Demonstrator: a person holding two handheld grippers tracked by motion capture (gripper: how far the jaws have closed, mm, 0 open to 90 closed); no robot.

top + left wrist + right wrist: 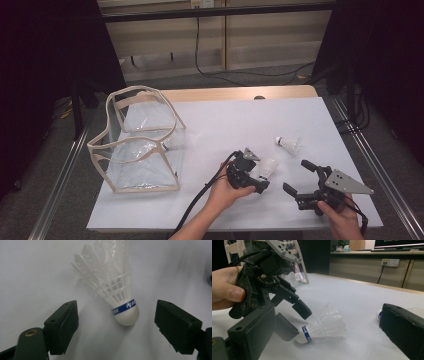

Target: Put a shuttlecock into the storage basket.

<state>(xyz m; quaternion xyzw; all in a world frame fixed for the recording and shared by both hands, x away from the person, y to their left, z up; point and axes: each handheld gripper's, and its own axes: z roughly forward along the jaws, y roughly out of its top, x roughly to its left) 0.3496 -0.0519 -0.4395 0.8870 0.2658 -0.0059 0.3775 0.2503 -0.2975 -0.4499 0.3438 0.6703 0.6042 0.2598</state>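
The left gripper point(261, 183) is reaching over the white table point(225, 125) toward a white shuttlecock point(267, 168), and its jaws are standing apart on either side of the shuttlecock's cork end. In the left gripper view the shuttlecock point(117, 290) is lying between the two black jaws with clear table showing on both sides of its rounded cork (the blue band around the cork carries white lettering), so neither pad is pressing on it. The feathers are fanning away from the gripper, toward the top of that view. In the right gripper view the left gripper point(295, 321) is coming down at a slant from the person's left hand point(224, 287), one jaw sitting just beside the cork of the shuttlecock point(322, 327) and the other hanging over the feathers; whether the lower jaw is brushing the cork I cannot tell from there.

The right gripper point(299, 177) is resting low over the near right part of the table, held in the right hand point(345, 217), and its jaws are spread wide with nothing between them. It is sitting near the shuttlecock, to its right.

A second shuttlecock point(288, 144) is lying farther back on the table, apart from both grippers. A clear bag with beige trim point(137, 142) is standing open on the left side of the table, well apart from the shuttlecocks.
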